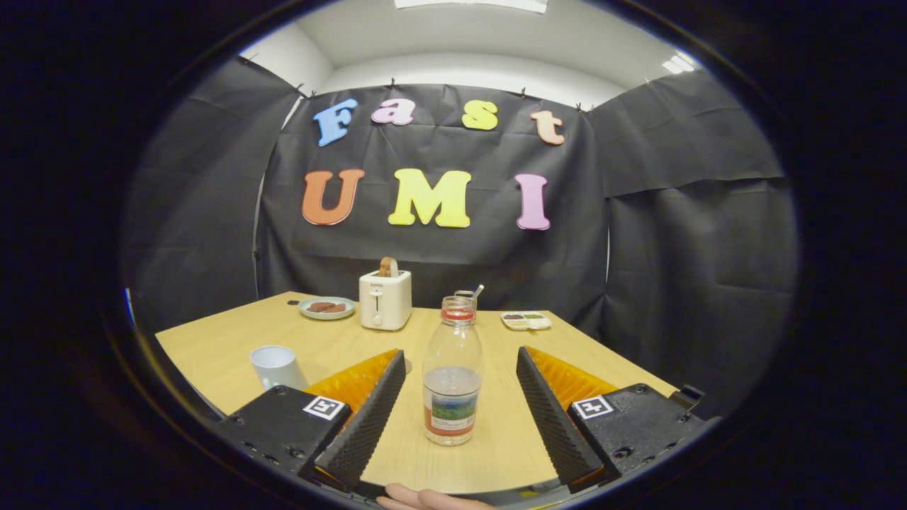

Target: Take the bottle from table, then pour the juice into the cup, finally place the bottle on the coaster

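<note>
Gripper [460, 397] released, fingers straddling the juice bottle [451, 375] mid-desk, not touching. Nothing done yet: grasp, pour into white cup [276, 366], coaster placement left.

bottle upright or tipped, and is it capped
Upright: the bottle stands on its base on the table, neck straight up, between the open fingers, neither touching it. No cap; the mouth looks open.

Black-draped booth [694, 269], wooden table [227, 347]
</note>
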### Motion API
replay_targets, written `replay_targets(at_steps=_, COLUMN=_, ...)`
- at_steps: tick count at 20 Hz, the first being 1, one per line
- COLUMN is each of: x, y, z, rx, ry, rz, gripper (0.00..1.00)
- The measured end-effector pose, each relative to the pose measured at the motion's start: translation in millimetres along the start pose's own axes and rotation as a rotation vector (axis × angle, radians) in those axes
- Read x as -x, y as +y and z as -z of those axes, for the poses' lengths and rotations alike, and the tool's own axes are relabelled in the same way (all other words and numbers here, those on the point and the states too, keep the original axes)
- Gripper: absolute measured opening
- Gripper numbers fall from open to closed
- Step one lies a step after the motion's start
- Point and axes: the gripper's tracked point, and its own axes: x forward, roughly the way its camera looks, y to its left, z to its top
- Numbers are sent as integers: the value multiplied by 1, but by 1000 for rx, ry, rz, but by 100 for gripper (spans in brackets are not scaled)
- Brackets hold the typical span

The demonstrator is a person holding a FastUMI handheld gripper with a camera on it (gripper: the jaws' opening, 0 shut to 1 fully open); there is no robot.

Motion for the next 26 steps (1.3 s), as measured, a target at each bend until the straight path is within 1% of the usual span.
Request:
replay_targets(at_steps=4, x=-11, y=-2, z=15, rx=-22, ry=0, rz=0, gripper=100)
replay_targets(at_steps=7, x=-21, y=3, z=29, rx=-60, ry=11, rz=-19, gripper=100)
replay_targets(at_steps=15, x=-56, y=11, z=56, rx=-43, ry=49, rz=-21, gripper=100)
replay_targets(at_steps=20, x=-75, y=13, z=53, rx=-19, ry=35, rz=-12, gripper=100)
replay_targets(at_steps=23, x=-81, y=21, z=50, rx=-18, ry=26, rz=-27, gripper=100)
replay_targets(at_steps=26, x=-87, y=20, z=53, rx=5, ry=28, rz=-22, gripper=100)
